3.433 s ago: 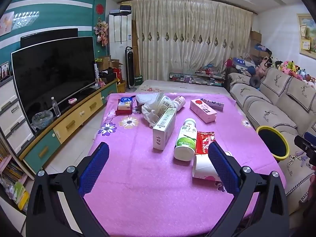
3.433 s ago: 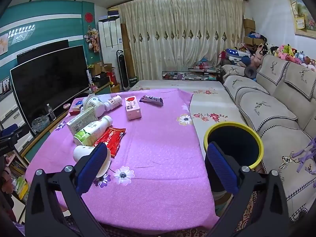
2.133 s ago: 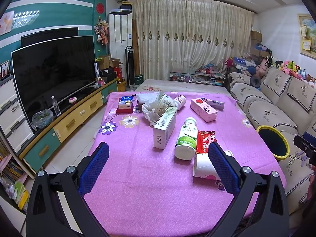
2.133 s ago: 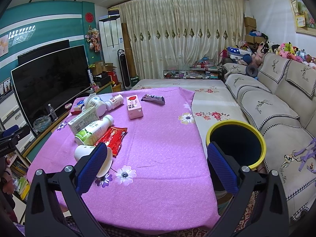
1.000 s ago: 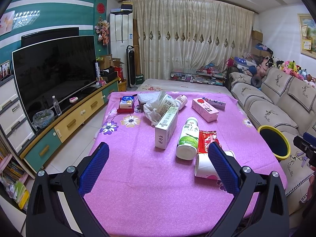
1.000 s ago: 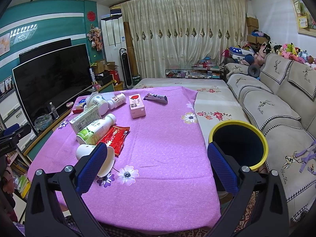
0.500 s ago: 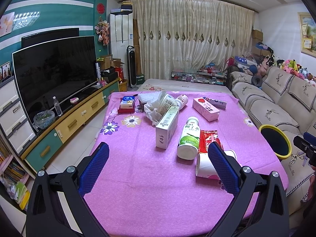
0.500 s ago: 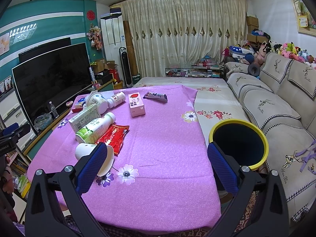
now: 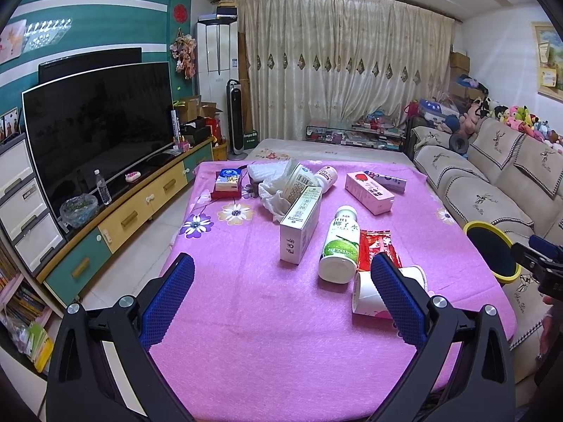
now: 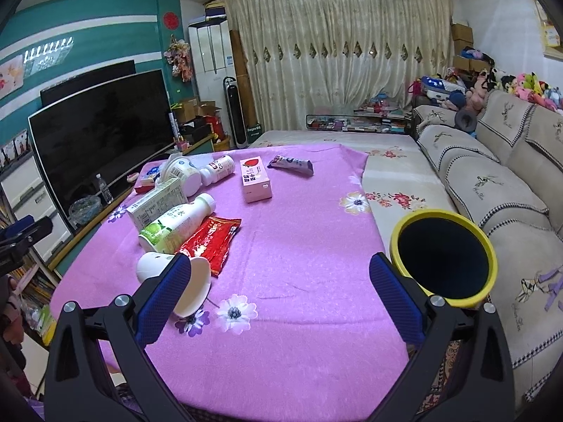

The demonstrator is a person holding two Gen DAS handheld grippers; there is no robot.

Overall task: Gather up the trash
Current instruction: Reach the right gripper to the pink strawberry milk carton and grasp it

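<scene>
Claws: left gripper [image 9: 281, 292] and right gripper [image 10: 279, 290] both spread wide, empty.
Nearest trash: paper cup [image 9: 369, 297], on its side, light, crushable; pinch the rim gently.
Bin: yellow-rimmed bin [image 10: 444, 258], right of table.

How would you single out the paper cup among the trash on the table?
On the pink tablecloth, go to the edge nearest the cameras. The paper cup lies tipped on its side beside the red snack wrapper, its open mouth showing; it is the only cup there.
</scene>
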